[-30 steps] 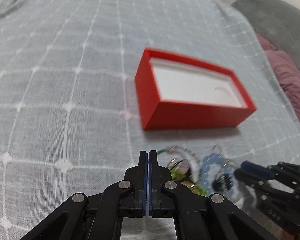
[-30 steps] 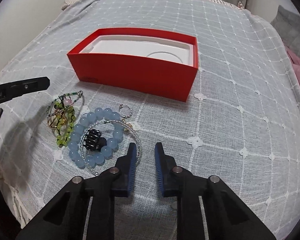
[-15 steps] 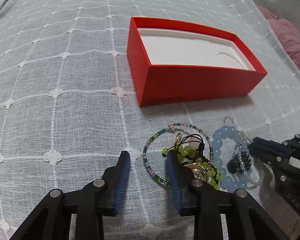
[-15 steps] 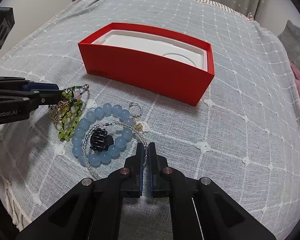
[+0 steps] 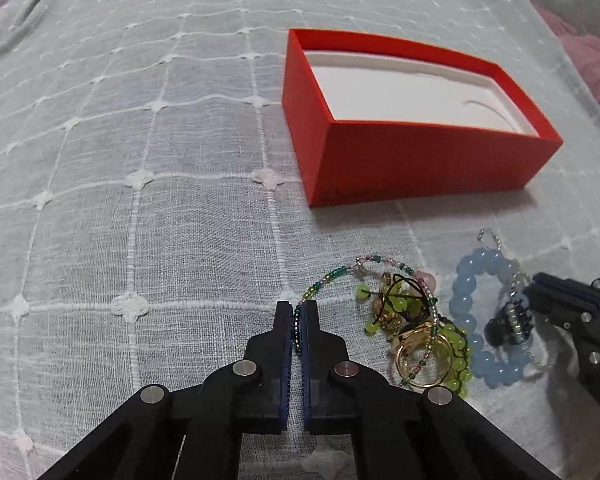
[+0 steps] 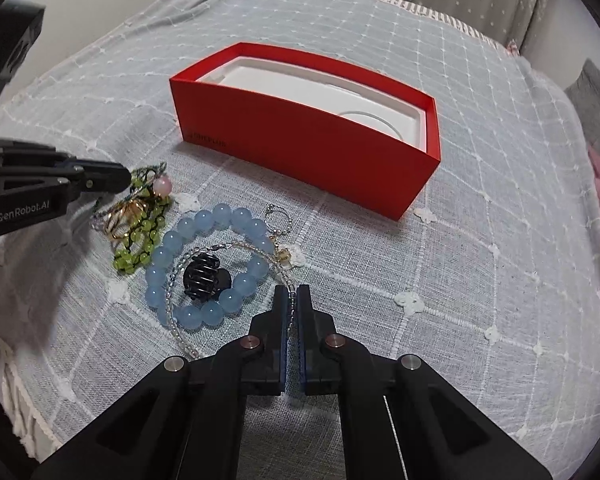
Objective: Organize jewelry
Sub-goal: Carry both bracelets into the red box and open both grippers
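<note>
Left gripper is down low over the blanket, reaching flat and forward, its jaws pinched narrow on the seed-bead bracelet; the strand runs right between the blue pads. From the right wrist view that same gripper comes in level from the left edge, tip buried in the tangle of green beads and gold rings.

Right gripper sits low too, pointing toward the red box, jaws drawn close on the clear bead strand, which passes between the pads. That strand loops across the blue bead bracelet, with a black hair claw lying inside the ring.

All the jewelry lies on the blanket just in front of the open red box, whose white insert holds nothing visible.
</note>
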